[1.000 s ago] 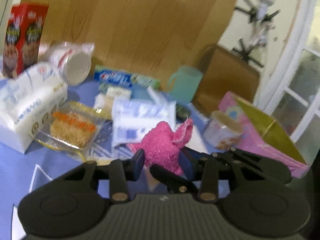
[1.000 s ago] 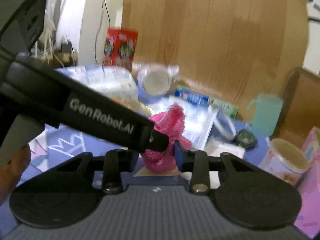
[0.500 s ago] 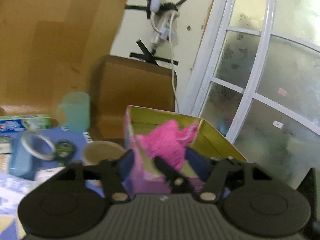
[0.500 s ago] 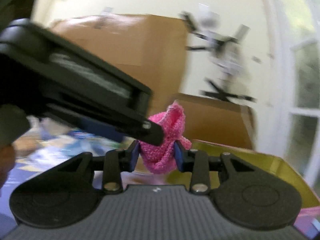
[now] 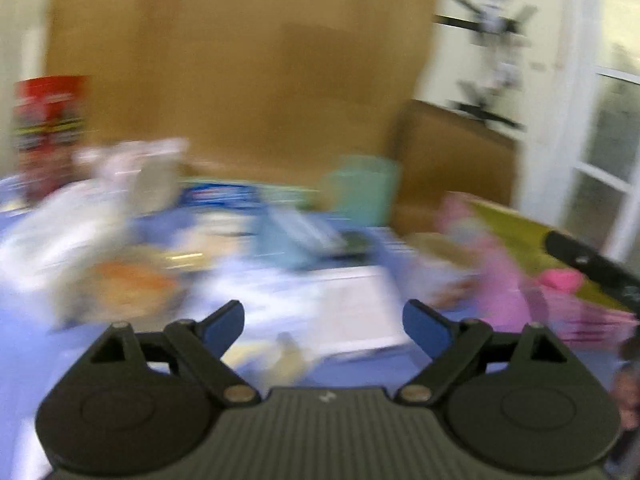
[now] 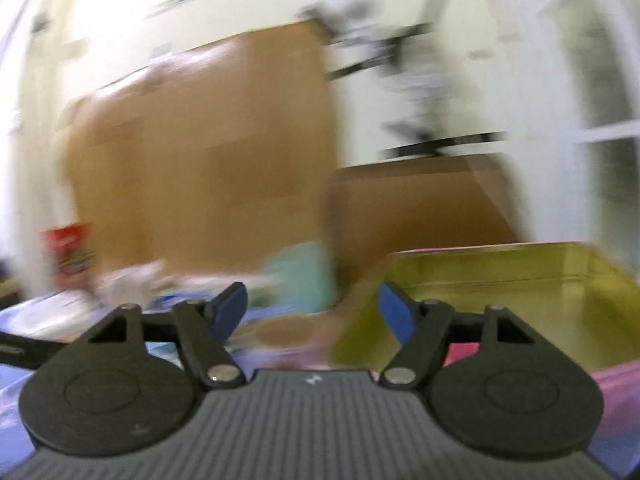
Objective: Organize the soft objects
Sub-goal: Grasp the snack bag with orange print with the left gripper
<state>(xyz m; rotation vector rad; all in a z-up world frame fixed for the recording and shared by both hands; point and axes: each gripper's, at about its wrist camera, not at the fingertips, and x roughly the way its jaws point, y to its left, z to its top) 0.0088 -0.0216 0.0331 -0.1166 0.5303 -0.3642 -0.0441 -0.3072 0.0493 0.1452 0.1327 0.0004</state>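
Note:
The pink fluffy sock (image 5: pixel 560 279) lies inside the pink box with a yellow lining (image 5: pixel 504 232), at the right of the blurred left wrist view. My left gripper (image 5: pixel 323 320) hovers over the cluttered blue table, left of the box; its jaws are opening with nothing between them. My right gripper (image 6: pixel 312 304) hangs at the near left corner of the box (image 6: pixel 500 280); its jaws are opening too, and they are empty. A strip of the sock (image 6: pixel 462 350) shows behind its right finger. The right gripper's dark finger (image 5: pixel 588 264) reaches over the box.
Across the blue table lie white tissue packs (image 5: pixel 60 232), an orange snack packet (image 5: pixel 128 280) and flat blue-and-white packets (image 5: pixel 224 194). A red cereal box (image 5: pixel 48 120) stands far left and a teal mug (image 5: pixel 360 188) at the back. Brown boards (image 5: pixel 248 80) rise behind; a window is right.
Both grippers carried the pink sock from the table to the box and let it go there. Both now stand open, and the left one has swung back toward the table.

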